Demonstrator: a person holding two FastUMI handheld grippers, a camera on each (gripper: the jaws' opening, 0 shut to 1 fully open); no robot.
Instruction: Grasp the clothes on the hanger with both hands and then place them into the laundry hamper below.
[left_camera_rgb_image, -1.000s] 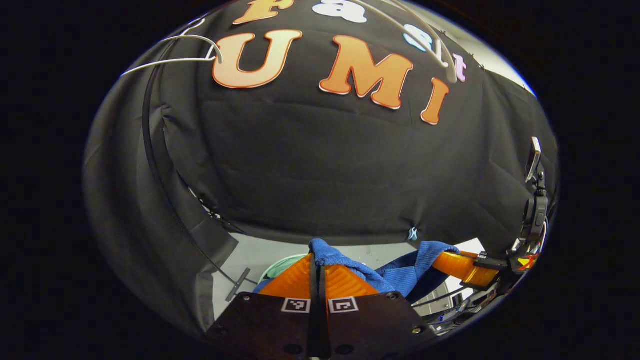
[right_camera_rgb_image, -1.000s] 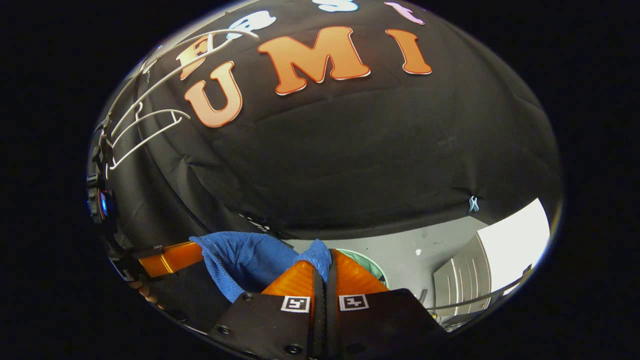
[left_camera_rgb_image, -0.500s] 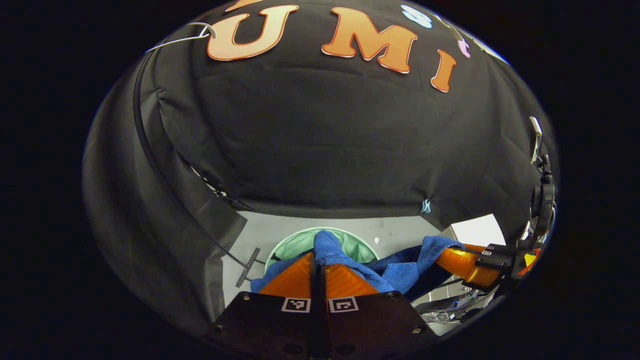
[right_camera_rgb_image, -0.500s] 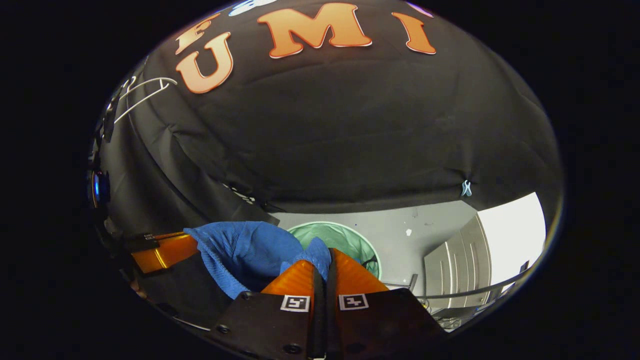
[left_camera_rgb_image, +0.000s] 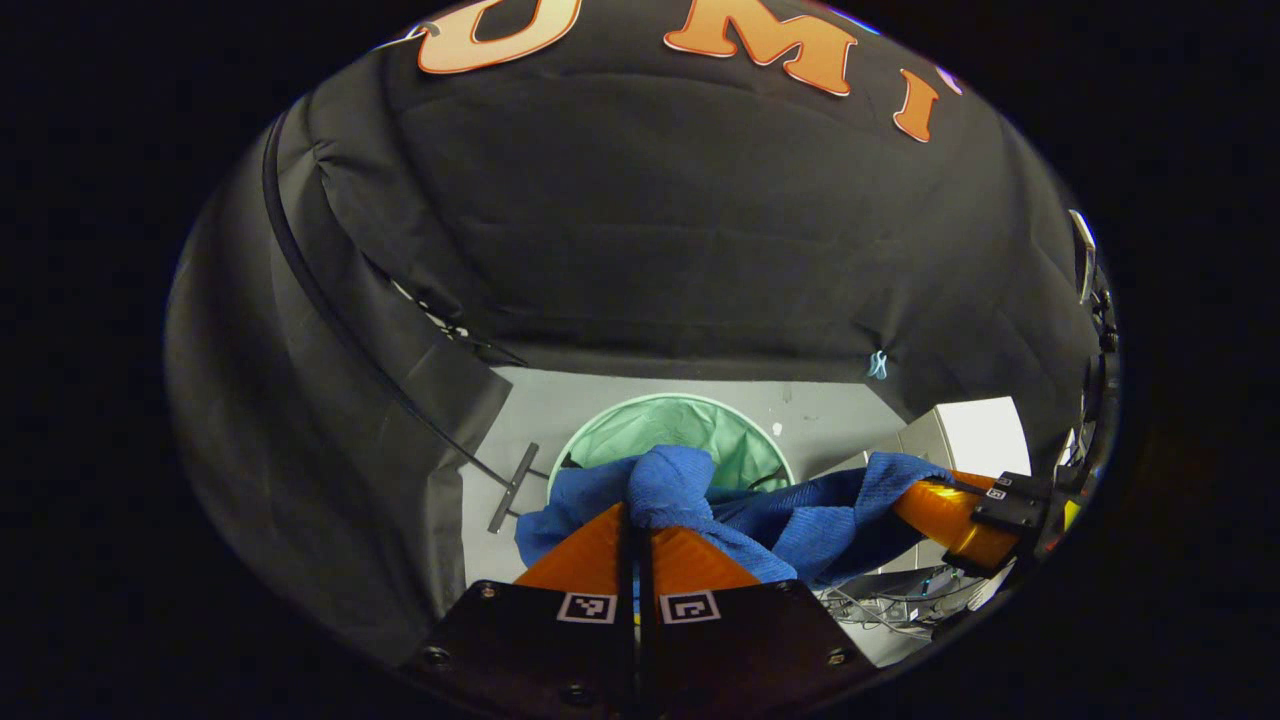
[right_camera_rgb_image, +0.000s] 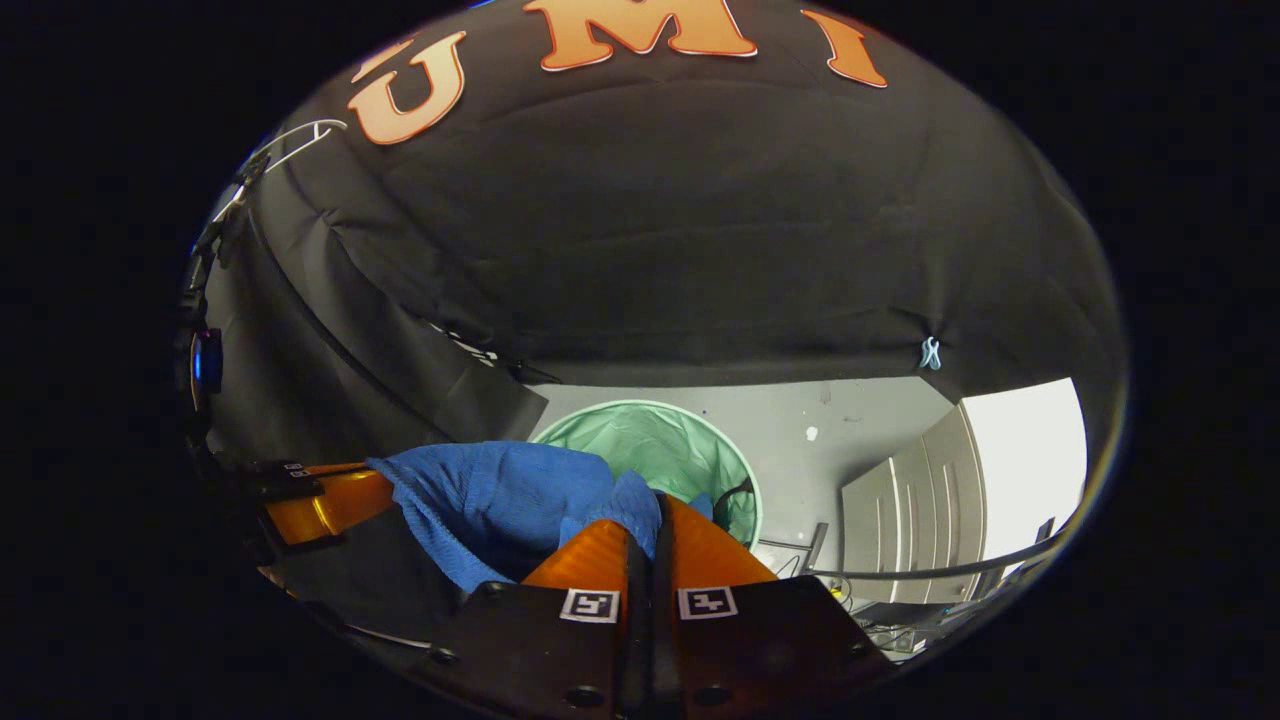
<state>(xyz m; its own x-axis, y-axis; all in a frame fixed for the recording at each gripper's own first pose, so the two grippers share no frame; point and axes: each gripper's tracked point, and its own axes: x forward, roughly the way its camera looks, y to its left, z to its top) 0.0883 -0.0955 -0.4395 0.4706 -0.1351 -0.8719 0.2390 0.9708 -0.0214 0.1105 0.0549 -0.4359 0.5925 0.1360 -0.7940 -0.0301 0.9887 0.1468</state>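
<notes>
Two grippers share one load here: we see the blue garment (left_camera_rgb_image: 790, 515) strung between them above the green laundry hamper (left_camera_rgb_image: 745, 445), which stands on the pale floor (left_camera_rgb_image: 560, 410) below. In the left gripper view, the left gripper (left_camera_rgb_image: 636, 515) has its orange fingers pressed together on a bunched fold of the cloth, which bulges up just past the tips. From there the fabric sags rightward to the right gripper (left_camera_rgb_image: 915, 490), whose orange fingers pinch the other end. In the right gripper view we find the right gripper (right_camera_rgb_image: 655, 510) likewise closed on a knot of blue cloth, the rest spreading left toward the left gripper (right_camera_rgb_image: 385, 490). The garment hangs over the hamper's near rim in both views, partly covering its mouth; we cannot tell whether it touches the hamper
</notes>
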